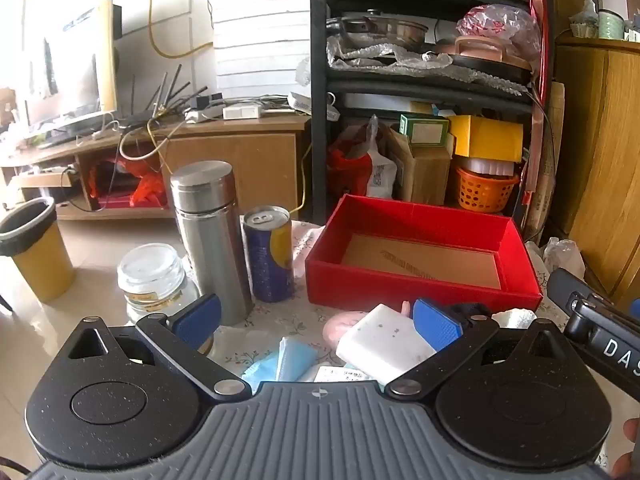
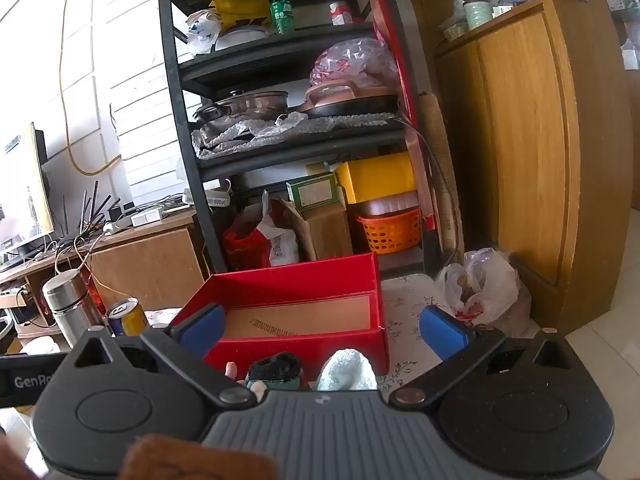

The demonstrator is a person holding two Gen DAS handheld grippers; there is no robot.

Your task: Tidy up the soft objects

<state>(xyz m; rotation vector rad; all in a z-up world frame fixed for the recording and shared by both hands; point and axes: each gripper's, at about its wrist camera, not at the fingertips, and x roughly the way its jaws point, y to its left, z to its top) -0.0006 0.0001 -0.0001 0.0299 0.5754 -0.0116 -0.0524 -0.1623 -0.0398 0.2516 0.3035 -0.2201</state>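
The red box (image 1: pixel 420 276) stands empty on the table, and everything else is placed from it. Just in front of it lies a white sponge (image 1: pixel 384 340), light and squashy, best pinched across its short sides. Beside the sponge lie a pink pad (image 1: pixel 340 326), a dark sock (image 2: pixel 276 366) and a pale cloth (image 2: pixel 346 370), all limp. The left gripper (image 1: pixel 316 320) and the right gripper (image 2: pixel 322 330) gape fully, holding nothing

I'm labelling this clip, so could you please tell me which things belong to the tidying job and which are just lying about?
Job: red box, white sponge, dark sock, pale cloth, blue packet.
Lying about: steel flask, drink can, glass jar, plastic bag.
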